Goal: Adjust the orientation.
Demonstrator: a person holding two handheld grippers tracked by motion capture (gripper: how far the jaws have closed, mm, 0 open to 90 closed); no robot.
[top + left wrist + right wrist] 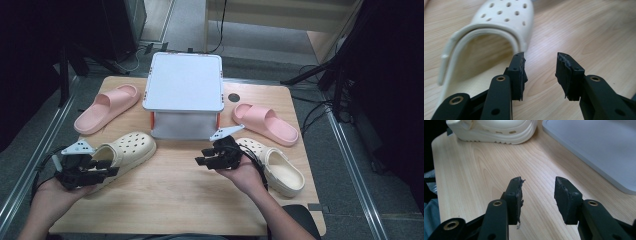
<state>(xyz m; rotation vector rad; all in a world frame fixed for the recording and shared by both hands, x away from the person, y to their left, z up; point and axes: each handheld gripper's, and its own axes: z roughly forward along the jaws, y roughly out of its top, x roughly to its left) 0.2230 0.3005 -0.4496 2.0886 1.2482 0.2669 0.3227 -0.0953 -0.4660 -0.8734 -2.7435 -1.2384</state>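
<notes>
My left gripper (540, 72): jaws wide, empty | cream perforated foam clog (499, 22) just ahead-left on table (584, 30) | best straddle its rim squarely | right gripper (537, 195): wide, empty.

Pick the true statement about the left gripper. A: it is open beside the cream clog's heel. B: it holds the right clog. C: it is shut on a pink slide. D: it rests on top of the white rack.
A: the left gripper stands open with bare table between its jaws, right at the cream clog's heel opening.
</notes>
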